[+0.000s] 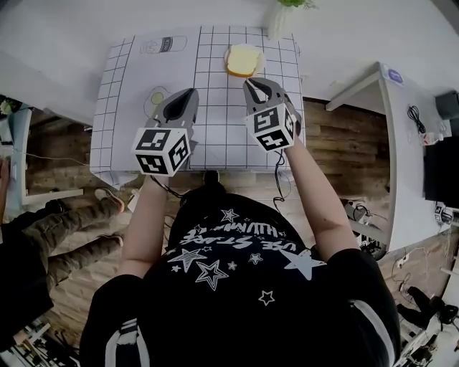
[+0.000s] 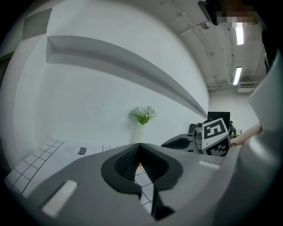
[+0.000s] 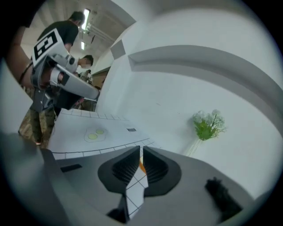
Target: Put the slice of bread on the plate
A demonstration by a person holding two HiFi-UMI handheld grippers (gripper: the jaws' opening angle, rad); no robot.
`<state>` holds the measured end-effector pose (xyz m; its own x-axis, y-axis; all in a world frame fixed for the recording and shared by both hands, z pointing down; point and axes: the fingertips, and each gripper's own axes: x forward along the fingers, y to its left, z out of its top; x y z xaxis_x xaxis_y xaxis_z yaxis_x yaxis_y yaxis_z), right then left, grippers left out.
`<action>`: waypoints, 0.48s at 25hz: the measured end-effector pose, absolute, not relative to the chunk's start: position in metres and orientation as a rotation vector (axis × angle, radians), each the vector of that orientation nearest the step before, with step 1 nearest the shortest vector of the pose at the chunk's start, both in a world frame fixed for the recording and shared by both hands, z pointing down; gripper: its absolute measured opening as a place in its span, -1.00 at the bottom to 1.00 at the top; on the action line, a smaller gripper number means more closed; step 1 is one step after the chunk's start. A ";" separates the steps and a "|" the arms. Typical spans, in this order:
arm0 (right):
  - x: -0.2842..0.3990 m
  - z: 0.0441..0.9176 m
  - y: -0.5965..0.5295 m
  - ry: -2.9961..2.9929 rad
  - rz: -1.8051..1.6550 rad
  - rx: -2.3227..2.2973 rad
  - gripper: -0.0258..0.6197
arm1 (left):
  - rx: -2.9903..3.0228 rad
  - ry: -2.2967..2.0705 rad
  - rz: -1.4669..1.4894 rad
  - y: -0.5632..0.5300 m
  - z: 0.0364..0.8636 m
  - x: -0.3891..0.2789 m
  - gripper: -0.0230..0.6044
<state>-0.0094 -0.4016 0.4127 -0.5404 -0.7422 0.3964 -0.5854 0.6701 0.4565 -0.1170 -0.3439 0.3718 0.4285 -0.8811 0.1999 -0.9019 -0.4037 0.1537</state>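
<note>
The slice of bread (image 1: 243, 60), pale with an orange-brown crust, lies on a small white plate (image 1: 262, 66) at the far middle of the gridded table mat (image 1: 215, 122). My right gripper (image 1: 249, 85) (image 3: 141, 149) hovers just short of the plate, its jaws drawn almost together with nothing between them. A sliver of crust (image 3: 141, 166) shows through the slit. My left gripper (image 1: 189, 94) (image 2: 139, 145) hangs to the left over the mat, shut and empty. In the left gripper view the right gripper's marker cube (image 2: 216, 137) appears at the right.
A vase of flowers (image 1: 281, 18) (image 3: 208, 123) (image 2: 143, 115) stands against the wall behind the plate. Green circles (image 1: 156, 97) are printed on the mat near the left gripper. A white side table (image 1: 401, 143) stands at the right. Another person's legs (image 1: 72, 244) are at the left.
</note>
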 end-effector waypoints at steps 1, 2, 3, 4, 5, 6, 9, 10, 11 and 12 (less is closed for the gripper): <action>-0.009 0.410 -0.392 -2.338 -0.346 1.004 -0.83 | 2.444 -1.560 0.122 -0.337 0.371 -0.113 -0.90; -0.008 0.407 -0.383 -2.354 -0.332 0.993 -0.84 | 2.444 -1.560 0.116 -0.329 0.370 -0.109 -0.90; -0.006 0.405 -0.375 -2.366 -0.324 0.987 -0.85 | 2.449 -1.559 0.110 -0.322 0.369 -0.105 -0.90; -0.003 0.403 -0.367 -2.374 -0.319 0.986 -0.86 | 2.458 -1.558 0.105 -0.315 0.367 -0.100 -0.90; 0.000 0.400 -0.359 -2.381 -0.318 0.986 -0.86 | 2.468 -1.556 0.103 -0.308 0.366 -0.095 -0.90; 0.004 0.398 -0.352 -2.388 -0.317 0.987 -0.87 | 2.476 -1.556 0.101 -0.301 0.364 -0.089 -0.90; 0.015 0.394 -0.328 -2.414 -0.309 0.983 -0.87 | 2.486 -1.561 0.092 -0.279 0.363 -0.076 -0.90; 0.019 0.393 -0.319 -2.422 -0.308 0.980 -0.87 | 2.487 -1.562 0.089 -0.271 0.363 -0.072 -0.90; 0.022 0.392 -0.311 -2.429 -0.306 0.974 -0.88 | 2.487 -1.563 0.086 -0.263 0.364 -0.068 -0.90; 0.025 0.392 -0.302 -2.440 -0.297 0.969 -0.88 | 2.486 -1.562 0.084 -0.255 0.364 -0.063 -0.90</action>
